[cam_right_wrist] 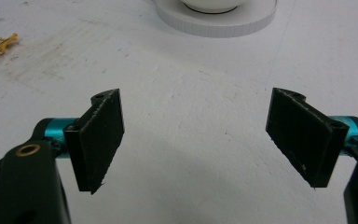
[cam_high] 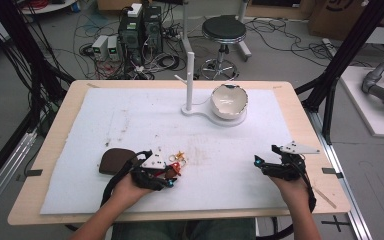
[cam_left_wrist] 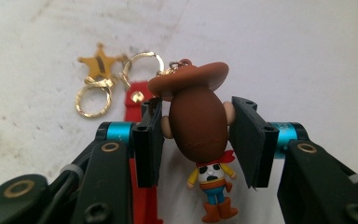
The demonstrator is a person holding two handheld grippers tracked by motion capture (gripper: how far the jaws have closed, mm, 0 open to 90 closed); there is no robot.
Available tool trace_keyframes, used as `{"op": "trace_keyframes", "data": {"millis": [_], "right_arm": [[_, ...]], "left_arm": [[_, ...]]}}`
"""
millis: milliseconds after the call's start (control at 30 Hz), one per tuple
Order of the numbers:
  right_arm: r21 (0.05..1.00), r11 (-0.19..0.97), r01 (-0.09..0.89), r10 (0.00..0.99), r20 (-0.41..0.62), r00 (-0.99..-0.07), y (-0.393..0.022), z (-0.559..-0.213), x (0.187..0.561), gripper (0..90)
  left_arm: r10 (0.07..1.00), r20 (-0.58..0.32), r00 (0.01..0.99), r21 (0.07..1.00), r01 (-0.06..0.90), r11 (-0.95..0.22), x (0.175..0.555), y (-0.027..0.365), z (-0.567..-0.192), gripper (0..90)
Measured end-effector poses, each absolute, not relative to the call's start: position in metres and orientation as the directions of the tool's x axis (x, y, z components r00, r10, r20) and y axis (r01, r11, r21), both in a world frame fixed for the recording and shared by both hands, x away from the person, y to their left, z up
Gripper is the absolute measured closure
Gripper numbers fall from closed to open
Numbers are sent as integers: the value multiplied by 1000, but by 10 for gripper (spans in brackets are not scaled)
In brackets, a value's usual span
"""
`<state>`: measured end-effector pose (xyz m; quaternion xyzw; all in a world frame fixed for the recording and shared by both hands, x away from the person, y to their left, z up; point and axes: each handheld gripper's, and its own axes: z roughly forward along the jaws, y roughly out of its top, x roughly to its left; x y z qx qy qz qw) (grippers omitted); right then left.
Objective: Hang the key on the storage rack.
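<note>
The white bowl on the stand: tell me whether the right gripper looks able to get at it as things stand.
Probably yes. The right gripper has its jaws open with nothing between them, and bare mat lies between it and the white bowl; the stand's post is off to the bowl's far side.

Overhead view, two close gripper views

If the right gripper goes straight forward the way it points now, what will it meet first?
Probably the round white base under the bowl. The right gripper is open, with bare white mat ahead of it until that base, though depth is hard to judge.
</note>
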<state>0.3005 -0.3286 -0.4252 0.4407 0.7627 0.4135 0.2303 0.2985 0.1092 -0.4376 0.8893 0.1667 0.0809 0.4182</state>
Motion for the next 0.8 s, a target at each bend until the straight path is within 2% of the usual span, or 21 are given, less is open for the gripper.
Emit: {"op": "trace_keyframes", "data": {"millis": [267,600,800], "right_arm": [[835,265,482,862,18,-506,-328,-424,301,193],[837,269,477,860,15,-511,-326,-423,302,193],[837,272,474,854,17,-520,-324,-423,302,193]], "left_arm": [[344,-22,939,814,216,-539,300,118,-417,555],[253,-42,967,851,167,-498,311,119,-381,556],[245,-44,969,868,158,-470,316,119,-364,556]]}}
